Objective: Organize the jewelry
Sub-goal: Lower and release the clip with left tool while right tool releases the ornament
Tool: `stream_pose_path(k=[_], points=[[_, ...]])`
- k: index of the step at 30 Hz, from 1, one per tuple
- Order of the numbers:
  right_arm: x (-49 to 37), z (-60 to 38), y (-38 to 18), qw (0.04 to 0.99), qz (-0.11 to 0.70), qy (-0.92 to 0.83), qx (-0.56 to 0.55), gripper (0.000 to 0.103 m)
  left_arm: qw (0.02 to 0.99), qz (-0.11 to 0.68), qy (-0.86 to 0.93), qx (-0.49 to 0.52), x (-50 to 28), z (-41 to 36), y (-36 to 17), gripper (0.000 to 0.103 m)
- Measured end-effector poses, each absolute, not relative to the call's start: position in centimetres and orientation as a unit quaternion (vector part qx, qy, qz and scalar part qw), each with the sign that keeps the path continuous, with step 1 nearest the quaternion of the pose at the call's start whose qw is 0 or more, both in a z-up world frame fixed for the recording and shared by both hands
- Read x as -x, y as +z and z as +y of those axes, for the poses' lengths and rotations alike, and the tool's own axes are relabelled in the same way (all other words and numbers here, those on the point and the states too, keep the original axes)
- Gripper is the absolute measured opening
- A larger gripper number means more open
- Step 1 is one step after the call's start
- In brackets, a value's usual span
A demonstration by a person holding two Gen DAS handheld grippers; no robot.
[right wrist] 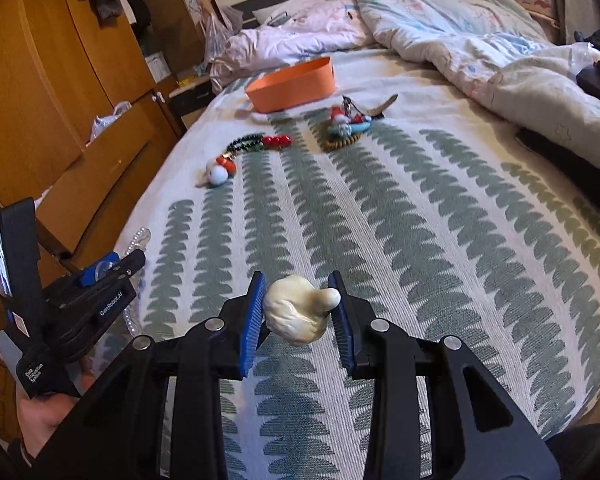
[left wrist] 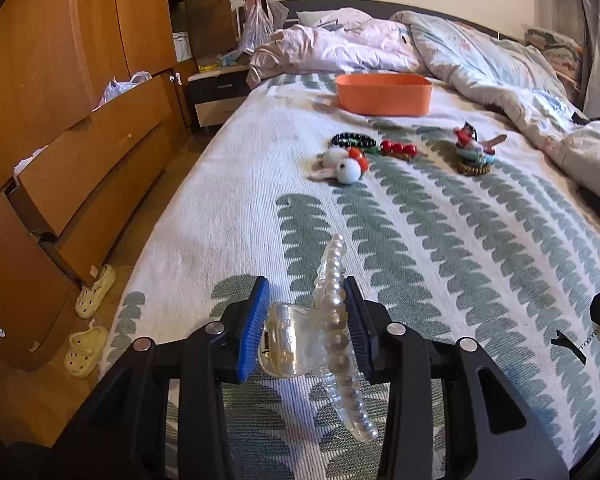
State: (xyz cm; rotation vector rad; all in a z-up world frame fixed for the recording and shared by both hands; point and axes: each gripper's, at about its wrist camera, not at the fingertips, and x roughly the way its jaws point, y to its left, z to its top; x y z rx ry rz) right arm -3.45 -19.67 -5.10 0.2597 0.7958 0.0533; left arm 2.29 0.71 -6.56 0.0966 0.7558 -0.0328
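Tongs are working in pairs here, each one carrying something over the near end of the bed (left wrist: 228, 200). The left tongs (left wrist: 308, 316) are gripping a clear hair claw (left wrist: 300, 344) trimmed with a row of pearls, the blue pads (left wrist: 256, 324) pressing on its hinge end while the curved teeth are sticking out forward and back. That claw is looking hard, smooth and light; the plastic could slip or crack under a tight squeeze, so the thick hinged body is the safer place to be holding it, not the pearl strip. The right tongs (right wrist: 296, 304) are clenching a small cream-coloured lumpy piece (right wrist: 300, 310), glossy and irregular; what it is exactly I cannot tell, but it is probably light and slick, and is sitting crosswise between the pads.

Farther along the leaf-patterned bedspread, more items are lying in a loose row: a pompom hair tie (left wrist: 346, 164) in white and orange, dark beads (left wrist: 352, 140), red beads (left wrist: 398, 149), and a small heap of ornaments (left wrist: 474, 150) on a brown beaded ring. Beyond them an orange bin (left wrist: 384, 94) is sitting, likely the place where everything is going. Rumpled quilts (left wrist: 480, 60) are lying behind it.
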Motion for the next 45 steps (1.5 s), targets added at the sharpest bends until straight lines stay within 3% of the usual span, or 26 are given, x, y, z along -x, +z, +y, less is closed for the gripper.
stream_pose_path(k=[10,12,18,26,30,35,45], points=[[2.7,-20.0,-6.7,0.906,0.406,0.011,-0.121,0.037,0.926,0.373,-0.007,-0.058,-2.4,0.5,-7.4,0.040],[2.7,-20.1,-6.6,0.907,0.404,0.008,-0.119,0.037,0.928,0.368,-0.008,-0.057,-2.2,0.5,-7.1,0.047],[3.4,-20.3,-5.6,0.921,0.374,-0.007,-0.107,0.062,0.931,0.361,-0.007,-0.052,-2.0,0.8,-6.4,0.050],[4.7,-23.3,-3.0,0.939,0.309,-0.017,-0.152,0.062,0.936,0.352,-0.005,-0.026,-2.2,2.0,-5.1,0.050],[5.1,-24.8,-2.3,0.941,0.289,-0.026,-0.174,0.064,0.941,0.338,-0.002,-0.009,-2.2,2.8,-4.2,0.064],[5.0,-26.1,-2.3,0.937,0.285,-0.026,-0.198,0.067,0.947,0.322,0.005,0.011,-2.3,3.9,-3.0,0.074],[4.3,-25.8,-2.5,0.935,0.299,-0.026,-0.190,0.067,0.945,0.327,0.004,0.007,-3.0,3.4,-3.4,0.081]])
